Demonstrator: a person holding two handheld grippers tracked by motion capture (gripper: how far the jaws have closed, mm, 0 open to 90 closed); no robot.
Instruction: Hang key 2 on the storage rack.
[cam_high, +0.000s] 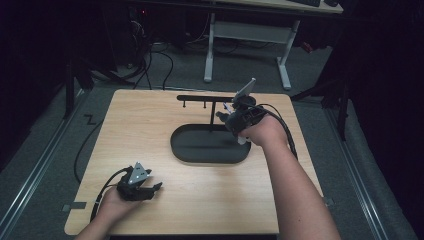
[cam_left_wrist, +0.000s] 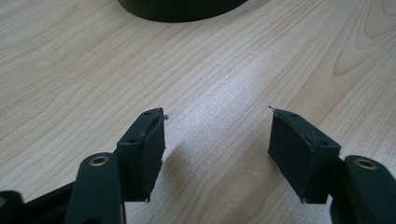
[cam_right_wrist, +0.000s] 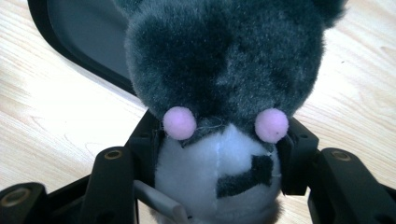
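A grey and white plush toy (cam_right_wrist: 219, 88) with two pink pompoms sits between the jaws of my right gripper (cam_right_wrist: 219, 154), which is shut on its white lower part. In the high view the right gripper (cam_high: 235, 120) hovers over the right end of the black oval tray (cam_high: 200, 155), beside the black T-shaped stand (cam_high: 207, 99) with small hooks; the plush toy (cam_high: 225, 119) shows as a dark lump at the jaws. My left gripper (cam_high: 147, 189) rests low over the table's front left, open, with bare wood between its pads (cam_left_wrist: 149, 149).
The wooden table (cam_high: 150, 125) has edges on all sides. The tray's dark rim (cam_left_wrist: 177, 11) lies ahead of the left gripper. Cables (cam_high: 285, 125) trail from both grippers. A white-legged desk (cam_high: 245, 35) stands beyond on the grey floor.
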